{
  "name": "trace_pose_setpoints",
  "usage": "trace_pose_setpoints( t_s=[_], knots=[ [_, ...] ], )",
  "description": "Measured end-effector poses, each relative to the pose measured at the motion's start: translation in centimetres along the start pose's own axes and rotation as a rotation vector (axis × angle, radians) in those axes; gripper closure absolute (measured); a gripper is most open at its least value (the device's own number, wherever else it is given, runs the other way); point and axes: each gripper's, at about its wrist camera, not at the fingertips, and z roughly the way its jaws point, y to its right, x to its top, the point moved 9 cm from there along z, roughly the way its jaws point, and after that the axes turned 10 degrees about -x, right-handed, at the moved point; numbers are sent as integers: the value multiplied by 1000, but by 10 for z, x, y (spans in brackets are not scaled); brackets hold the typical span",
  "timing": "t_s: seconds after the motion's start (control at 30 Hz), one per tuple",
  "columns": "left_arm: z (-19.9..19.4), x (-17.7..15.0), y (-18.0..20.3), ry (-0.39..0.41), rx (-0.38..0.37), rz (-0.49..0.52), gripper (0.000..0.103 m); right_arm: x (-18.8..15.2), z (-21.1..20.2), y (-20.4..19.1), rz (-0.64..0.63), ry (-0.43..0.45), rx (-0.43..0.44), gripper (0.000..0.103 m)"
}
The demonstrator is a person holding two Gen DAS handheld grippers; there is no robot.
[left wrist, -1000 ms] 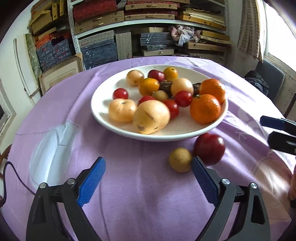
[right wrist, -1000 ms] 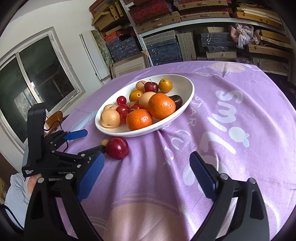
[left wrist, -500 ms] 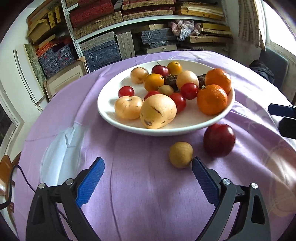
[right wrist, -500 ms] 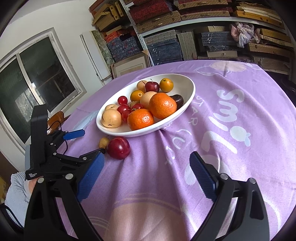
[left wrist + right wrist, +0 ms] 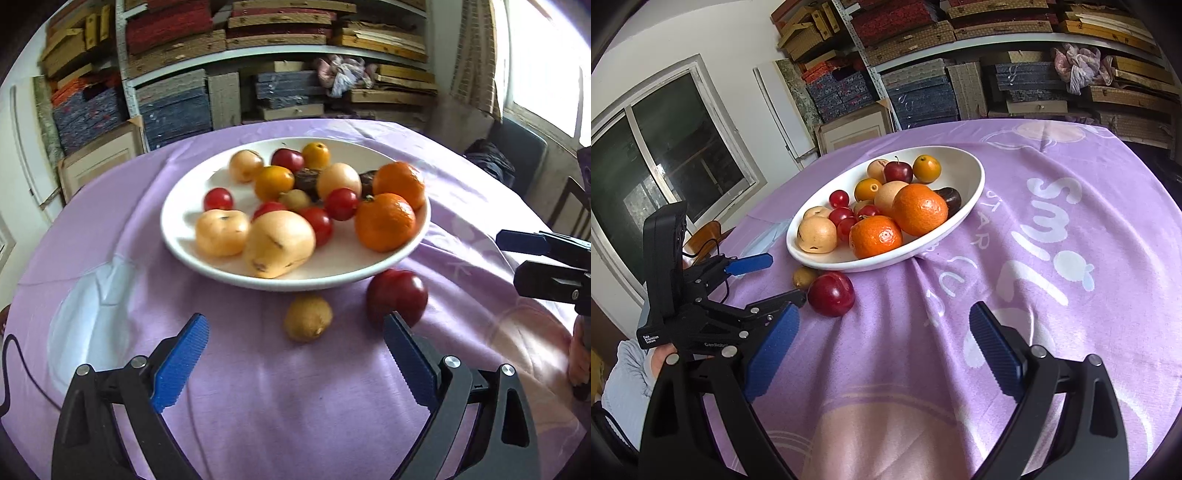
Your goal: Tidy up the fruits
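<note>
A white oval bowl (image 5: 184, 243) (image 5: 975, 177) holds several fruits: oranges, pears, small red and yellow ones. A small brown kiwi (image 5: 308, 318) (image 5: 804, 277) and a dark red plum (image 5: 397, 297) (image 5: 831, 293) lie on the purple cloth just in front of the bowl. My left gripper (image 5: 295, 360) (image 5: 775, 277) is open and empty, its jaws wide apart, with the kiwi between and just ahead of them. My right gripper (image 5: 882, 347) (image 5: 524, 254) is open and empty, to the right of the plum.
The round table carries a purple cloth (image 5: 1052, 221) with white lettering. Shelves with stacked boxes (image 5: 295, 55) stand behind the table. A window (image 5: 665, 147) is at the left, and a dark chair (image 5: 524, 155) at the right.
My left gripper has swung right and moved closer, so the kiwi now sits between its jaws. The right gripper has barely moved. No fruit has moved.
</note>
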Motion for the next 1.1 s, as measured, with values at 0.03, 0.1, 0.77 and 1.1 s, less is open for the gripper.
trace_pose_setpoints(
  t_s=[0.03, 0.1, 0.77, 1.1],
  knots=[
    [1, 3, 1, 9, -10, 1, 7, 0, 0, 0, -1, -1, 0, 12],
    [3, 4, 2, 10, -15, -3, 7, 0, 1, 0, 0, -3, 1, 12],
    [15, -6, -12, -66, 7, 19, 64, -3, 4, 1, 1, -17, 4, 12],
    [18, -8, -2, -83, 12, 60, 75, -3, 4, 0, -3, -21, 6, 12]
  ],
)
